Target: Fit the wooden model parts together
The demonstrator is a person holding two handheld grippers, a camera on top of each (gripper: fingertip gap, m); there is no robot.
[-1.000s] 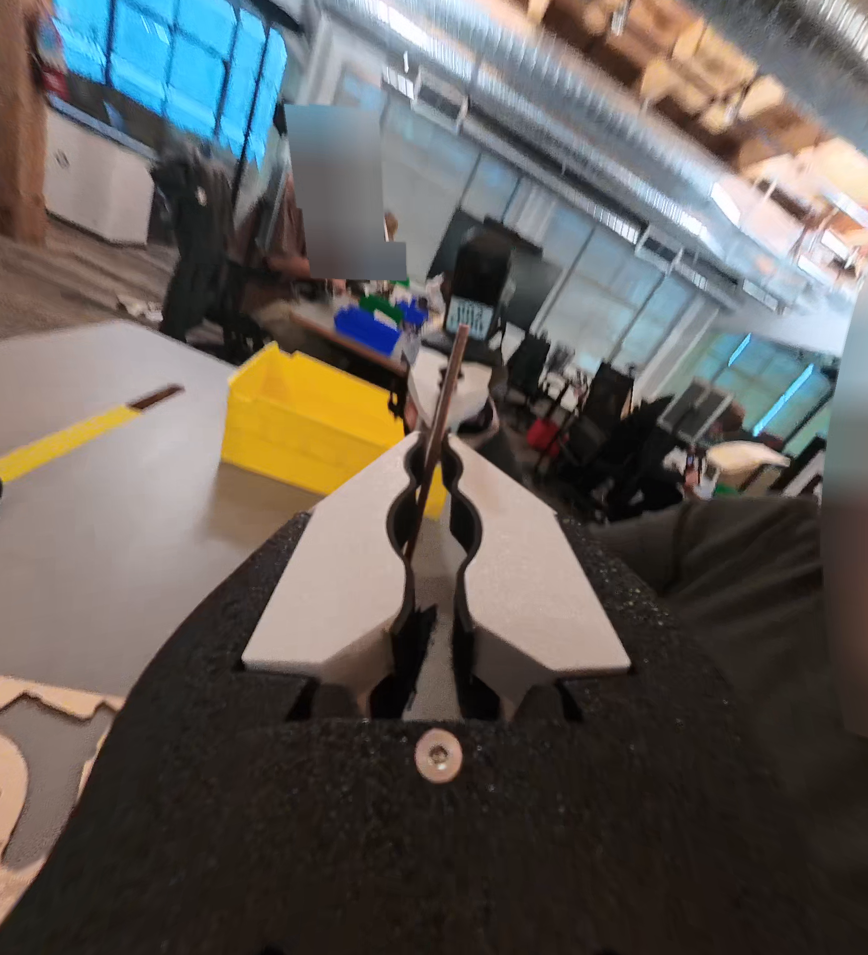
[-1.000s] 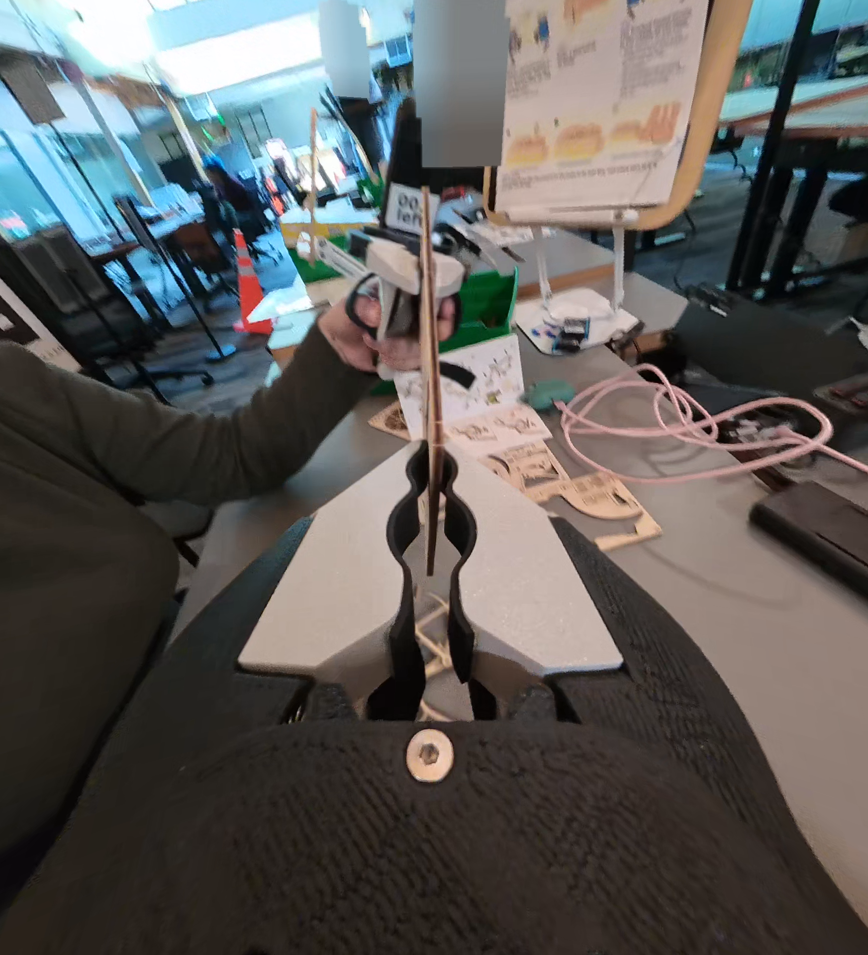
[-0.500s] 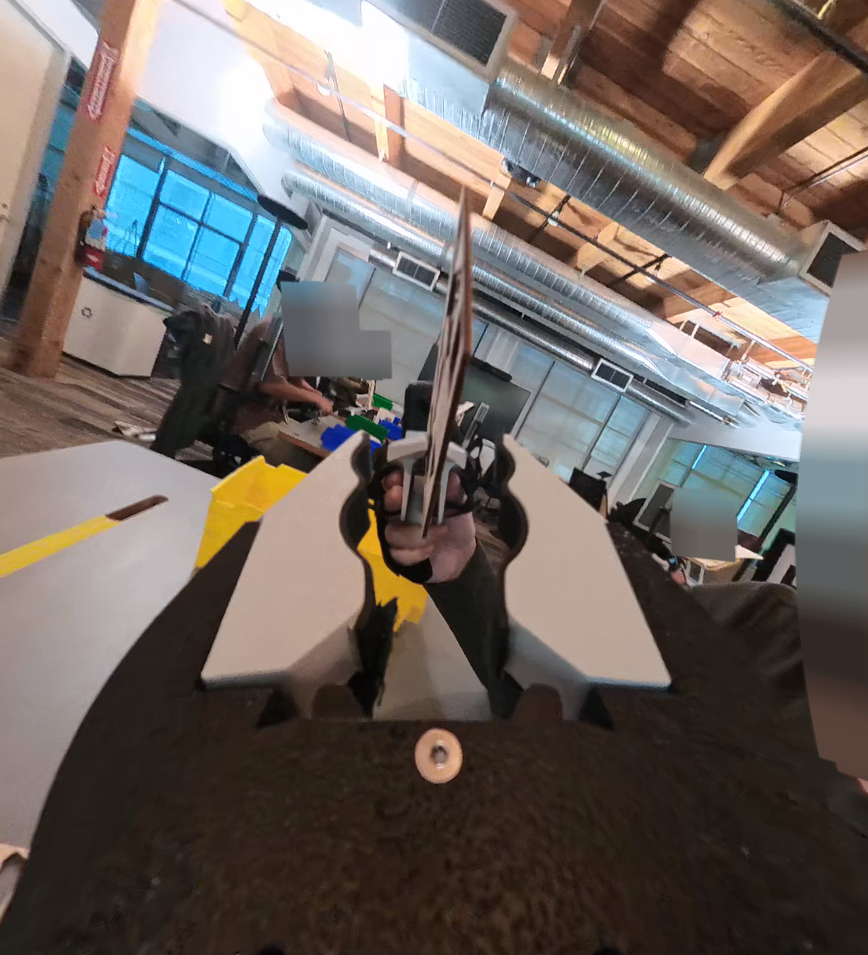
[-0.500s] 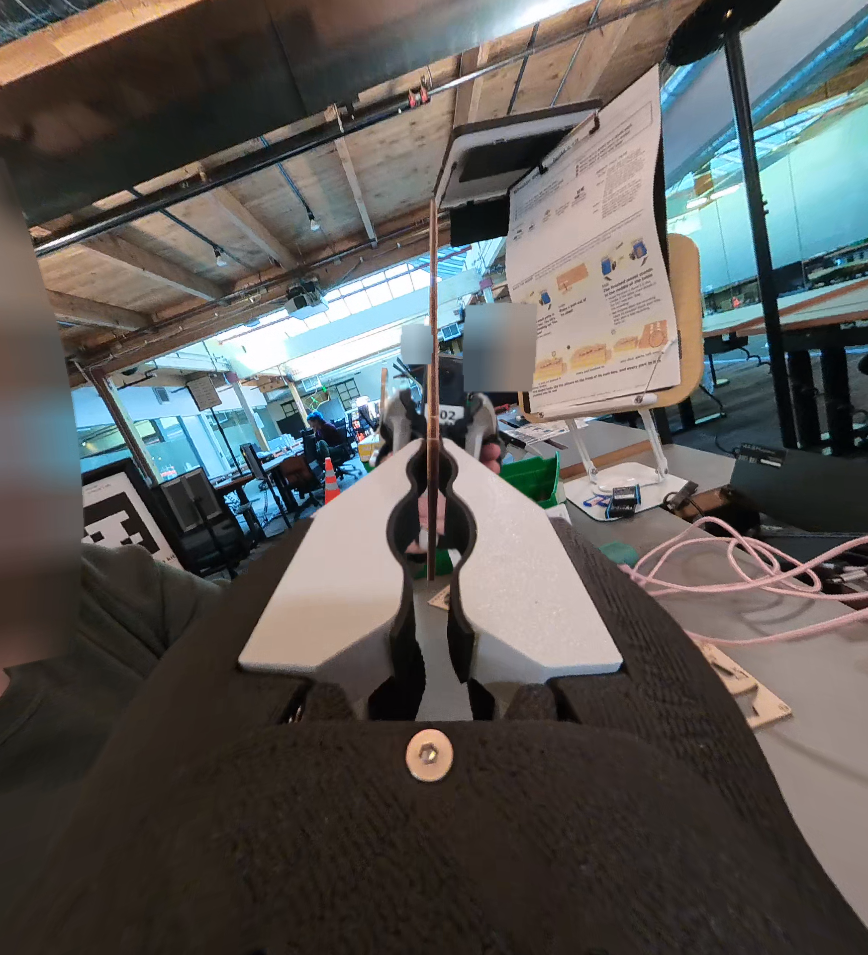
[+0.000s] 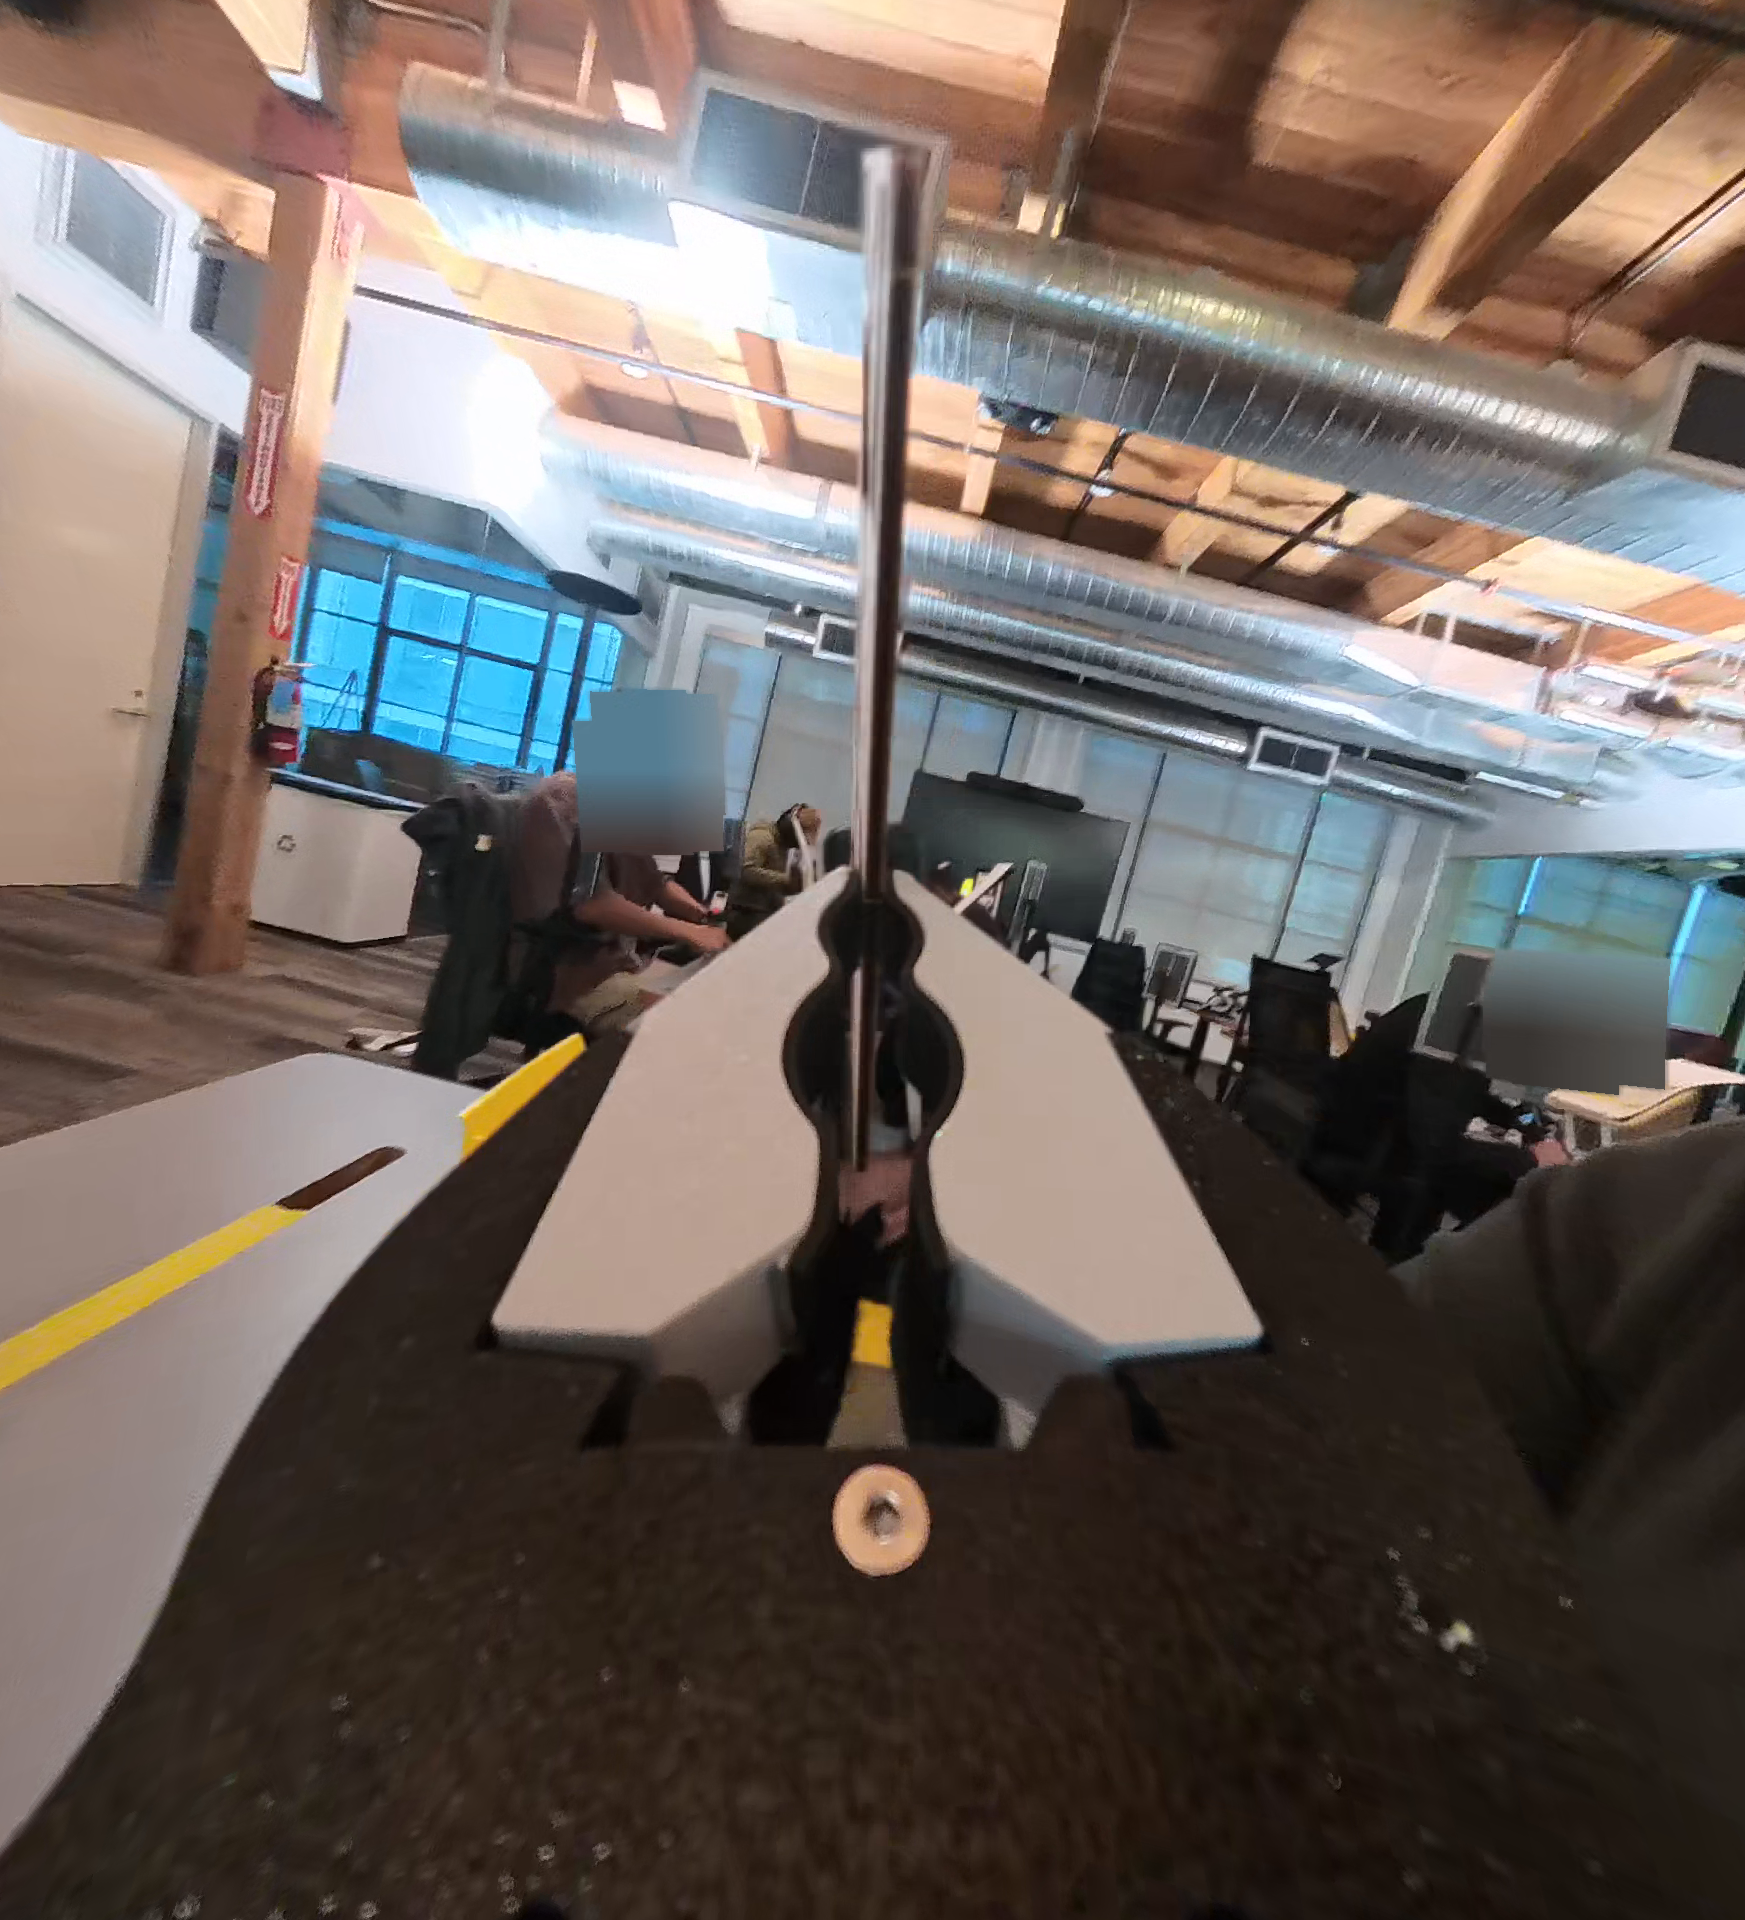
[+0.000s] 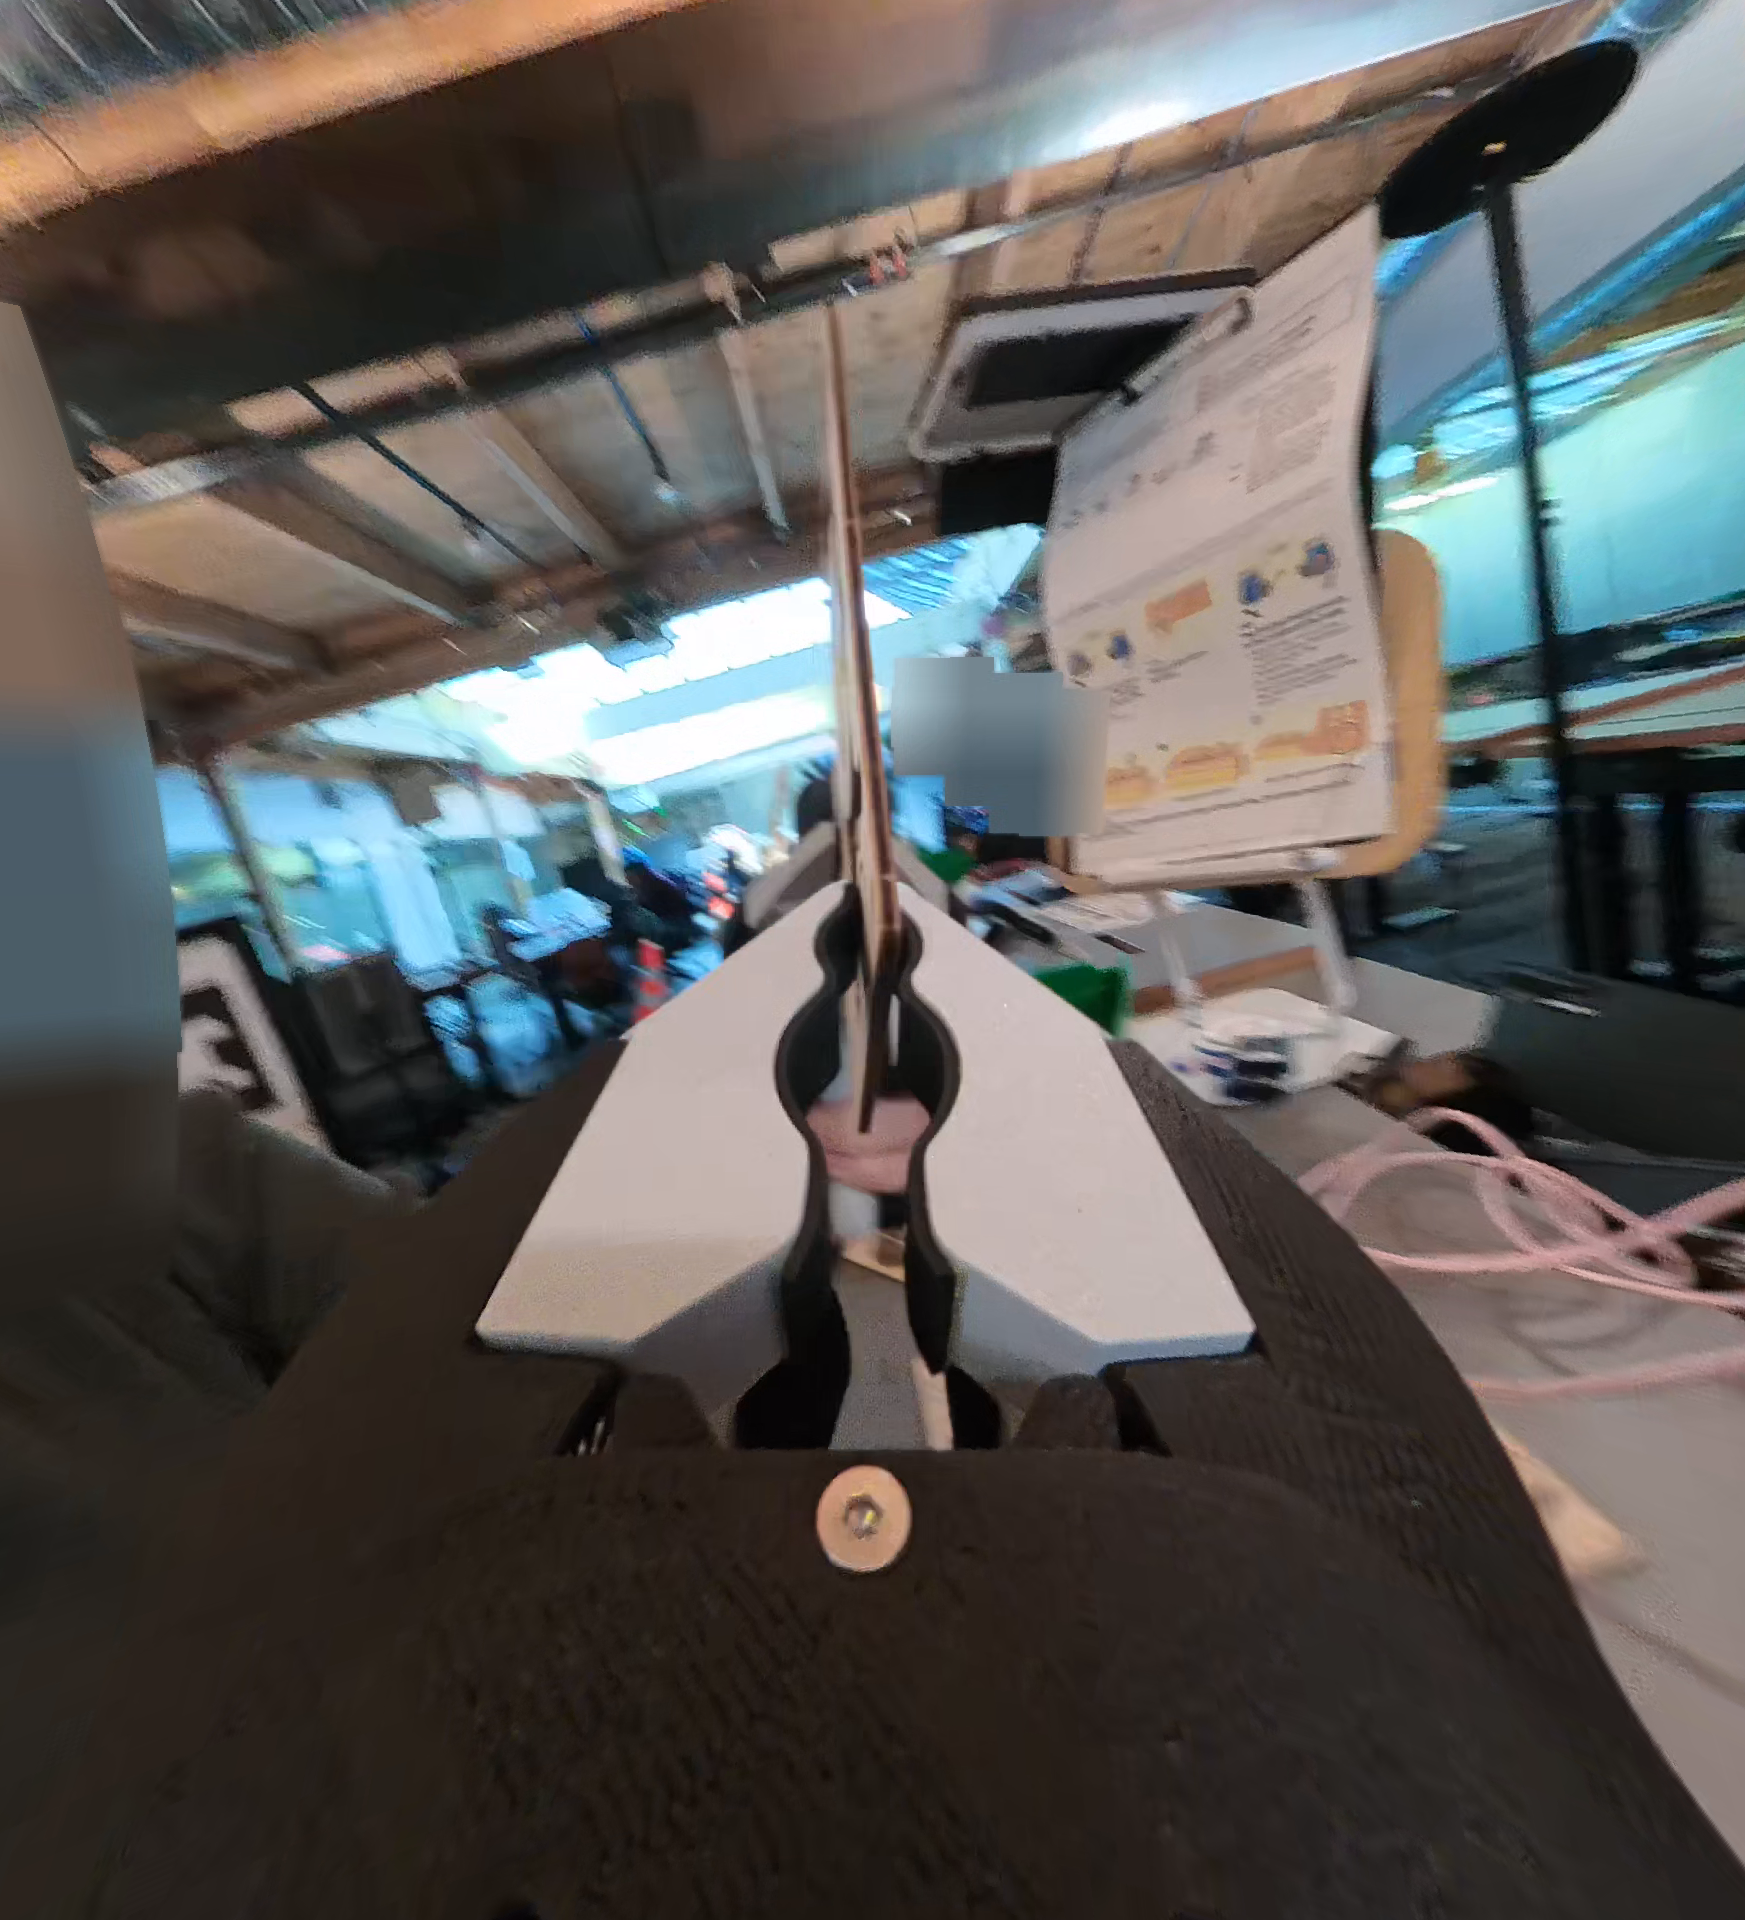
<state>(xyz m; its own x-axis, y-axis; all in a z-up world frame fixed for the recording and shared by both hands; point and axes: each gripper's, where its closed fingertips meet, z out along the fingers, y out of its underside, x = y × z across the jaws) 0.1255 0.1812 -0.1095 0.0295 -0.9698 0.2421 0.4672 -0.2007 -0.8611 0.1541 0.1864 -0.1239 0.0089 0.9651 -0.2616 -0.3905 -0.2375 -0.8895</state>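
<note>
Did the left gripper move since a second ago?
Yes. The left gripper tilted upward: the gray table sank lower in its view and ceiling ducts now fill the top.

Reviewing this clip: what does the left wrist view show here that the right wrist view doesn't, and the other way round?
Only the left wrist view shows the grey table's yellow stripe, the wooden post and the silver ceiling ducts.

Only the right wrist view shows the instruction sheet on its stand, the pink cable lying on the table and a green bin.

Both show their own gripper, left gripper and right gripper, shut on a thin wooden piece seen edge-on () that rises upright past the fingertips. The right view is motion-blurred.
</note>
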